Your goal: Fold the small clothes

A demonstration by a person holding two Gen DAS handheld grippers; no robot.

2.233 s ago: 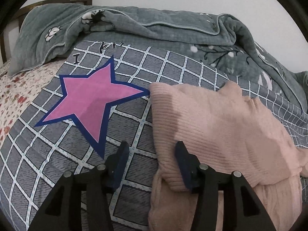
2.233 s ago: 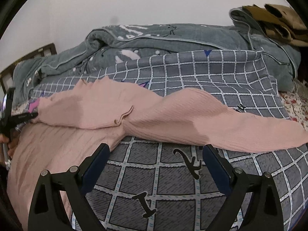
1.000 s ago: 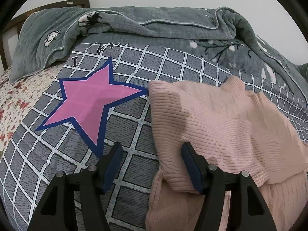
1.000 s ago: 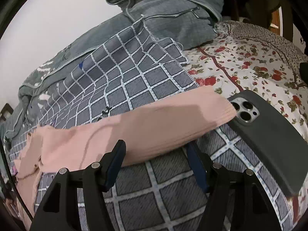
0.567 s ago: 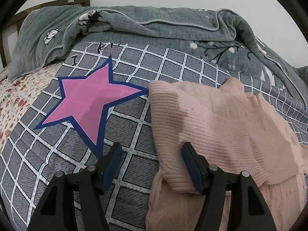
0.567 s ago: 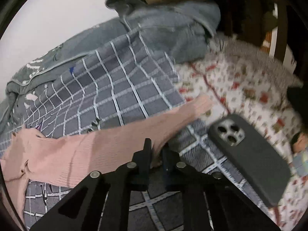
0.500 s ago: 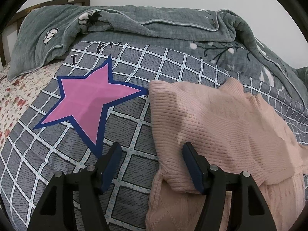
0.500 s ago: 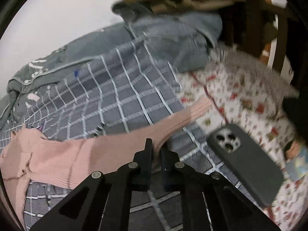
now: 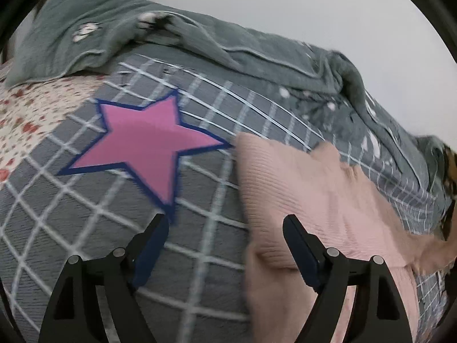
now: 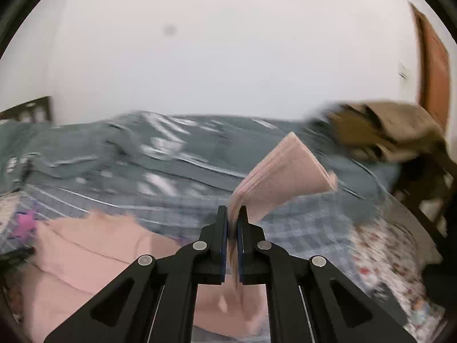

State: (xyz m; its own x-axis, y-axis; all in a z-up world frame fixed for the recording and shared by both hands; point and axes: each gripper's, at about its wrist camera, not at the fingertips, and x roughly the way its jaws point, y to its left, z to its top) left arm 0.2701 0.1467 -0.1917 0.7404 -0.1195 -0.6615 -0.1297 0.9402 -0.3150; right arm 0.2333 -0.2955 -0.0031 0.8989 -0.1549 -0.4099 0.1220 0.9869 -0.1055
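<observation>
Step in hand: sleeve fold of the pink ribbed knit sweater [image 9: 308, 200], spread on the grey checked quilt with pink star [image 9: 148, 143].

My left tongs [image 9: 225, 238]: jaws apart and just been widening, nothing clamped; the sweater's folded edge lies under the right-hand finger.

My right tongs [image 10: 234, 214]: jaws together, clamped on the sweater's pink sleeve [image 10: 288, 177], lifted above the bed.

Next, I judge: carry the sleeve across the sweater body and lay it flat.

Two wrist fisheyes close over the bed, both sharing the pink sweater [image 9: 300, 188] and wall-side quilt [image 10: 171, 154].
</observation>
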